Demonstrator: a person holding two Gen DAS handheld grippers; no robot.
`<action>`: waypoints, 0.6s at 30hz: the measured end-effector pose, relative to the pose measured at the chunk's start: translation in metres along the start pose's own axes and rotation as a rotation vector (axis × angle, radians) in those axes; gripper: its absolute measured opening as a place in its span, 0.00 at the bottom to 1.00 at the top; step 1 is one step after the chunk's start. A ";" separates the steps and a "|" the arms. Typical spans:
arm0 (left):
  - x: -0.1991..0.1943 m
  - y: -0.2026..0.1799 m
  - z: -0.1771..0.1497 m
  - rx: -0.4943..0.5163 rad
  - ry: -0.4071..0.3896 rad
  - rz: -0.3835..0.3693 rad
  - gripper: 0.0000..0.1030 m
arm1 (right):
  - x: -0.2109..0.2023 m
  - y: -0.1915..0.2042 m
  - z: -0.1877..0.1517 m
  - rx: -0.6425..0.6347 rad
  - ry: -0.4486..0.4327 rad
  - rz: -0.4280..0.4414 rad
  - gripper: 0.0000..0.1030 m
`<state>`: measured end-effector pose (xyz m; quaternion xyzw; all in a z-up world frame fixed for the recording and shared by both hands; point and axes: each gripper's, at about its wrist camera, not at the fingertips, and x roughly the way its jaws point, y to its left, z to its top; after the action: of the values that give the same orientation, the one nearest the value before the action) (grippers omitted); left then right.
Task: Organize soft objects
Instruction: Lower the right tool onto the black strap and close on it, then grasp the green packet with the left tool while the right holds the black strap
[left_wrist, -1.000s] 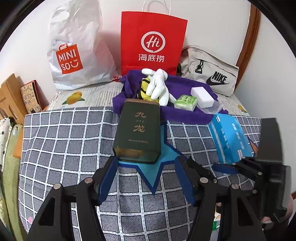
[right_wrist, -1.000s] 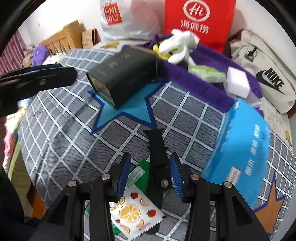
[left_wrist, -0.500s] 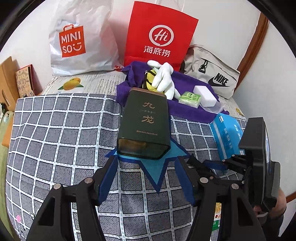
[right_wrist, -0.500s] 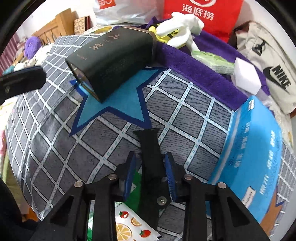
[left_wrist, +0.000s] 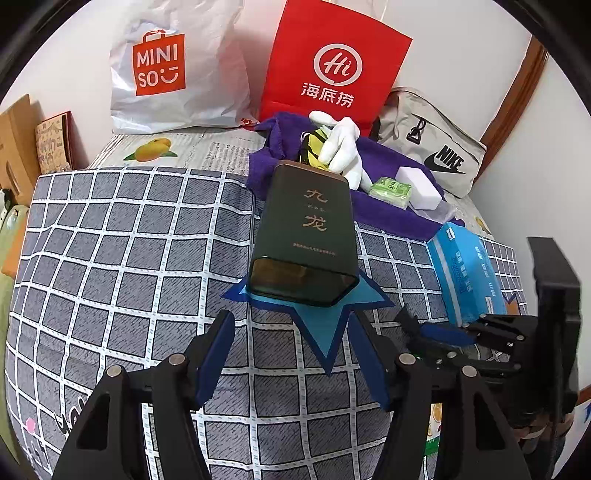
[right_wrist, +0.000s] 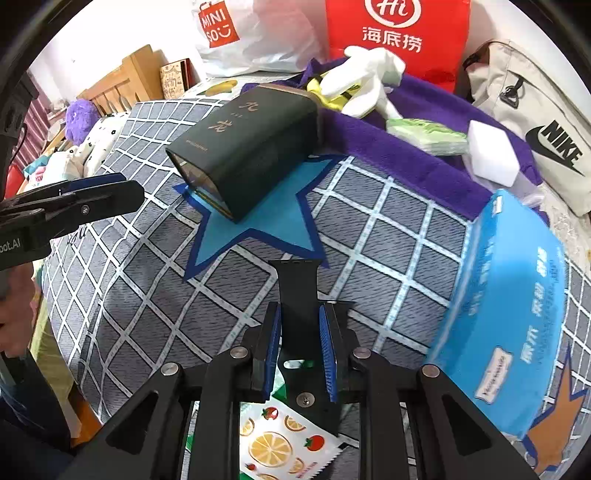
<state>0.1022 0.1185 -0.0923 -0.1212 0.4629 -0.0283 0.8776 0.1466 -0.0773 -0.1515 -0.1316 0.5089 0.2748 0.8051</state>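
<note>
A black watch strap lies on the grey checked bedspread, one end pointing toward the blue star printed on the cloth and the other over a sachet printed with oranges and strawberries. The right gripper has just been closing, and its blue pads now stand against both edges of the strap, clamping it. Just to the right of the strap lies a blue pack of tissues. On the star, a dark green tin with gold characters lies on its side, its open end toward the cameras. Behind the tin, a purple towel holds a white plush toy, a small green tissue pack and a white sponge block. Against the wall stand a red paper bag, a white MINISO plastic bag and a beige Nike pouch. The left gripper hovers over the bedspread in front of the tin with its fingers parted and nothing between them. In its view the right gripper appears low at the right, beside the tissue pack.
</note>
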 end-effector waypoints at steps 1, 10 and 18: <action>0.000 0.000 0.000 -0.001 0.002 0.001 0.60 | 0.004 0.002 0.001 -0.006 0.012 0.000 0.20; 0.003 0.006 -0.001 -0.016 0.012 0.007 0.60 | 0.021 0.009 0.003 -0.062 0.045 -0.040 0.21; 0.003 0.003 -0.004 -0.003 0.018 0.009 0.60 | 0.022 0.013 0.002 -0.105 -0.001 -0.040 0.20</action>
<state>0.1002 0.1201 -0.0981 -0.1204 0.4715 -0.0247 0.8733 0.1486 -0.0589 -0.1694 -0.1835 0.4908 0.2852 0.8026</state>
